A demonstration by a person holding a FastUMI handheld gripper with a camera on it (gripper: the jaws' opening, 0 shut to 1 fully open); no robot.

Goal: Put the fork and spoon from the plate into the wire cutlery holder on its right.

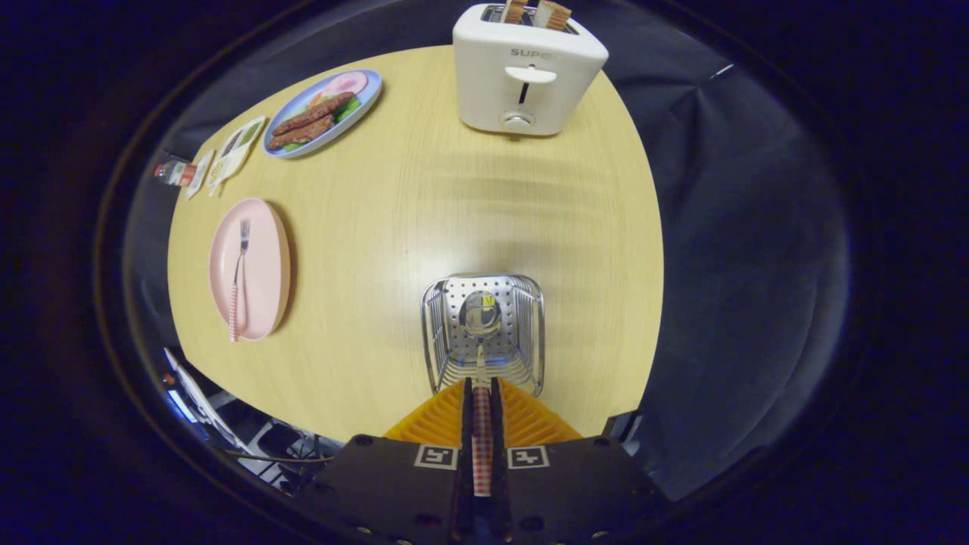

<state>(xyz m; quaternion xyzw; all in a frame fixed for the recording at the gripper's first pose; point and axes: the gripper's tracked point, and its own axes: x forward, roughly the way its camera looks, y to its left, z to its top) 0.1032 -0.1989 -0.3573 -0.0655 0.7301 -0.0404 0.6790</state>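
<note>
My gripper (481, 387) is shut on the spoon (481, 318), gripping its red-checked handle between both fingers. The spoon's shiny bowl points ahead and hangs inside the wire cutlery holder (447, 333), which stands just beyond my fingertips on the wooden table. To the left of the holder lies the pink plate (261, 257). The fork (239, 272) with the same checked handle rests on that plate, tines pointing away from me.
A white toaster (522, 76) with two bread slices stands at the table's far edge. A blue plate of food (325, 112) and small sachets (236, 150) lie at the far left. The table's edge (651, 288) drops off close to the right of the holder.
</note>
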